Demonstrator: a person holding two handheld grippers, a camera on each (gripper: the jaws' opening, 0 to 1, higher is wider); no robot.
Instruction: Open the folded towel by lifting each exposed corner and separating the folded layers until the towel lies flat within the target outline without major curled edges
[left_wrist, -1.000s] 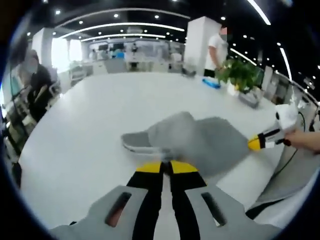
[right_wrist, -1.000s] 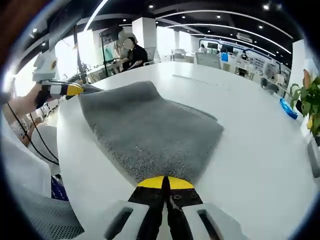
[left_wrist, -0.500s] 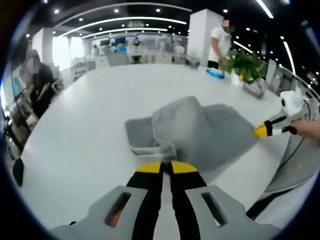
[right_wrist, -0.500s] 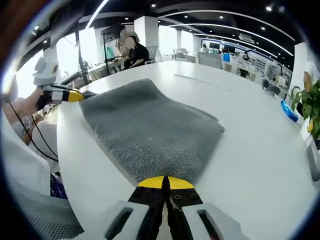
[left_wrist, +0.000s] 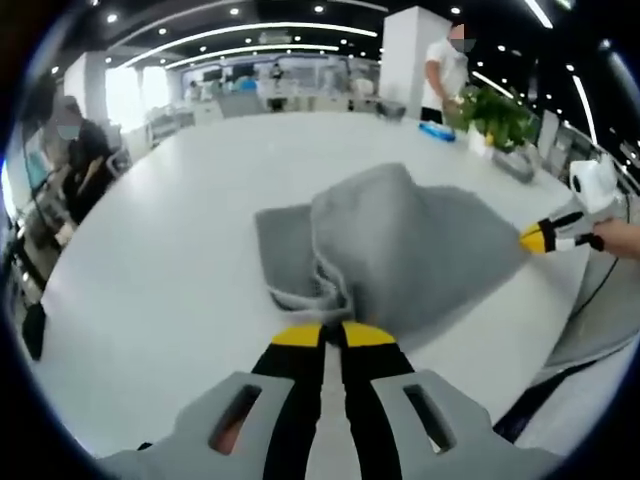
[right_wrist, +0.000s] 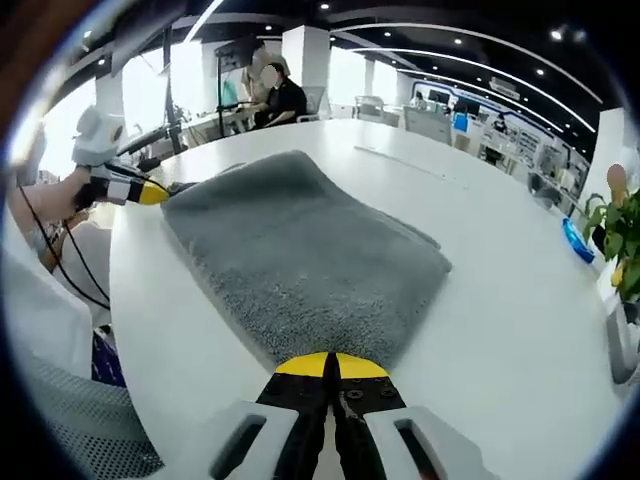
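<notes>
I have a claw in each hand, and both are pinched tight on the grey towel (left_wrist: 420, 250), which lies on the big white table (left_wrist: 170, 250). My left gripper (left_wrist: 331, 335) has its yellow-tipped jaws pressed together on a corner of the towel; from that grip the cloth rises in a rumpled ridge and a lower layer spreads out flat on the table just beyond the ridge. A thin hem curls at the jaws. My right gripper (right_wrist: 329, 366) has its jaws likewise closed, clamped on the near edge of the towel (right_wrist: 300, 250), which from there stretches away across the table (right_wrist: 500, 300) in a broad, mostly smooth sheet with a folded layer showing along its far side.

From the left gripper view, the other claw (left_wrist: 553, 232) sits at the far corner of the towel, its yellow tip touching the cloth. From the right gripper view, the opposite claw (right_wrist: 125, 190) meets the towel's far corner the same way.

Beyond the towel, a potted plant (left_wrist: 497, 120) stands near the table's far edge, with a blue thing (left_wrist: 437, 130) beside it. A seated person in dark clothes (left_wrist: 75, 165) is at the table's side.

I can read no writing, brand or label anywhere.
</notes>
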